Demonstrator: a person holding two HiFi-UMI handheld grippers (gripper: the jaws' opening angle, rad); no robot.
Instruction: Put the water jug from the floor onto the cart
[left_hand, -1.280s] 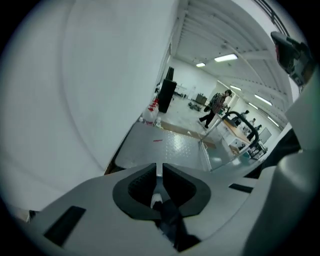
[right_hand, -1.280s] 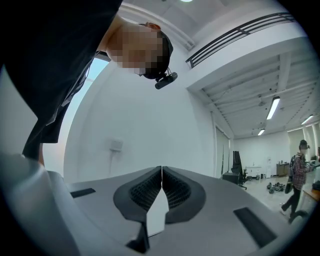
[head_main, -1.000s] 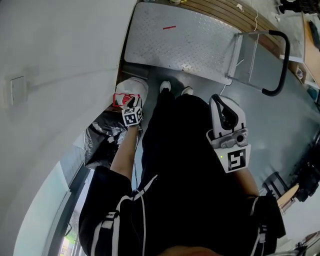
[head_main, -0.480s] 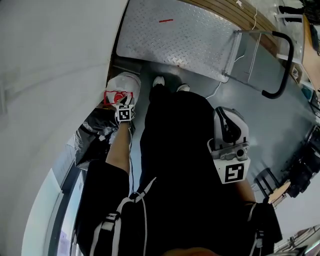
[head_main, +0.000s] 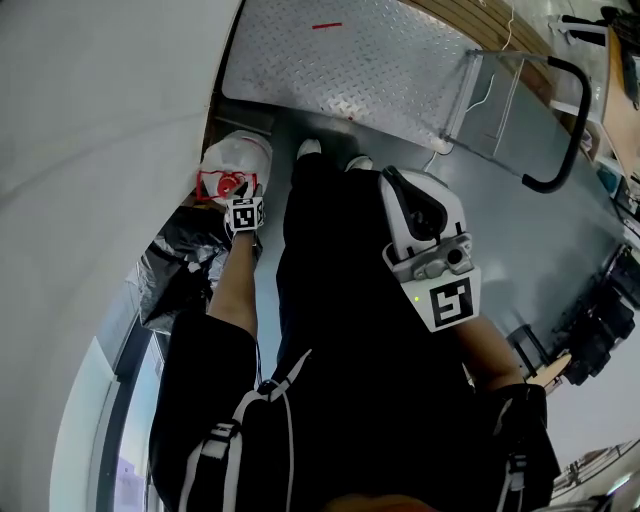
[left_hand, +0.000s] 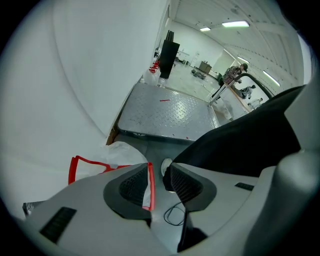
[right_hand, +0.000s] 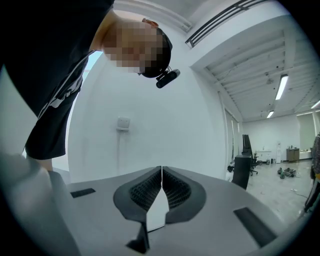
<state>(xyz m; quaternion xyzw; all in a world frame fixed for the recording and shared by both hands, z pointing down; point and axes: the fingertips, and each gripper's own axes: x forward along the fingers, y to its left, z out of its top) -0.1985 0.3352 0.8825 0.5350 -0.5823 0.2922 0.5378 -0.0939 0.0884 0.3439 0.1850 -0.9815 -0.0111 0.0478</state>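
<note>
**A:** Where the grey floor (head_main: 520, 250) meets the curved white wall (head_main: 100, 150), what is found?

**B:** The water jug (head_main: 232, 163), white with a red handle (left_hand: 73, 172), is stood there on the floor, near the diamond-plate cart (head_main: 350, 70).

**A:** How are the jaws set?

**B:** The left gripper (left_hand: 159, 175) is held over the jug, its jaws apart and just opened wider. The red handle is seen in the gap, not pinched. The right gripper (right_hand: 161, 187) is kept closed on nothing.
</note>
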